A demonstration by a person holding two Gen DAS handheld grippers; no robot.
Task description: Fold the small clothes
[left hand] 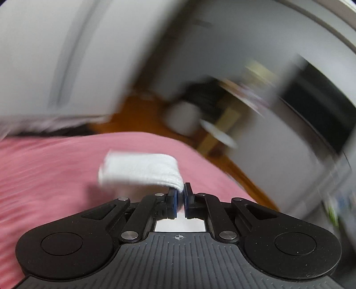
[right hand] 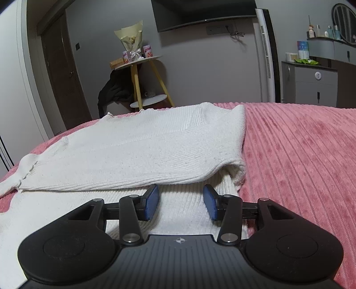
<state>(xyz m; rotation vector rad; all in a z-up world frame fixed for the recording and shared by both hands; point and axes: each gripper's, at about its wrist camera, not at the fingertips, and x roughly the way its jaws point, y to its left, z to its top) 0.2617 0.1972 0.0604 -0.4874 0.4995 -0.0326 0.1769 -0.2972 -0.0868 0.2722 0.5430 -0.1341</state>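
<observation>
A white ribbed knit sweater [right hand: 138, 151] lies on the pink bedspread [right hand: 300, 155], its upper part folded over a lower layer. My right gripper [right hand: 182, 189] stands open over that lower layer. Its blue pads [right hand: 153, 200] sit right at the folded edge and nothing is pinched between them. The left wrist view is motion-blurred. There my left gripper [left hand: 180, 193] is shut on the end of a white knit strip [left hand: 138, 171], lifted above the pink bedspread [left hand: 55, 173]. I cannot tell which part of the garment that strip is.
Beyond the bed's far edge stand a yellow-legged side table with a bouquet [right hand: 138, 60] and dark clothes [right hand: 113, 91] heaped beside it. A grey cabinet [right hand: 311, 84] stands at the right, a door [right hand: 60, 77] at the left and a wall-mounted screen [right hand: 204, 11] above.
</observation>
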